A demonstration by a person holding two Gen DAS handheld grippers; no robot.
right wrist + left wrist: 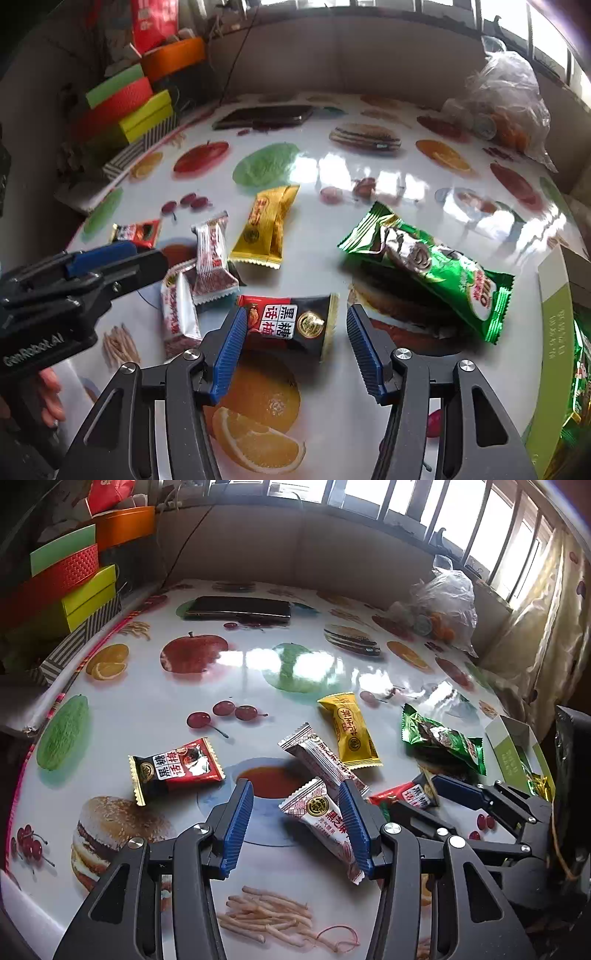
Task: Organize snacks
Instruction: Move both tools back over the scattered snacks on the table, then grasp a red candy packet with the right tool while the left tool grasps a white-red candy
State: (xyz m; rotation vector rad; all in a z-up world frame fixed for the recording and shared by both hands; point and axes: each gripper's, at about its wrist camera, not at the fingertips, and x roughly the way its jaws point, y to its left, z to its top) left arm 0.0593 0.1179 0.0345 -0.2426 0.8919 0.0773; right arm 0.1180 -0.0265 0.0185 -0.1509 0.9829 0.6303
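Note:
Several snack packets lie on a fruit-print table [147,701]. My left gripper [295,785] is open around a white-and-red packet [321,818], which lies against the right pad while the left pad stands apart. A second white-and-red packet [321,757] lies just beyond it. My right gripper [295,311] is open over a red-and-black packet [295,325]; its left pad is at the packet's end and its right pad is clear of it. Another red-and-black packet [177,768], a yellow packet [266,229] and a green packet [432,269] lie loose.
A white-and-green box [557,306] with packets inside stands at the table's right edge. A dark phone [238,607] and a plastic bag [443,605] lie at the back. Coloured boxes [74,583] are stacked off the left edge. The two grippers are close together.

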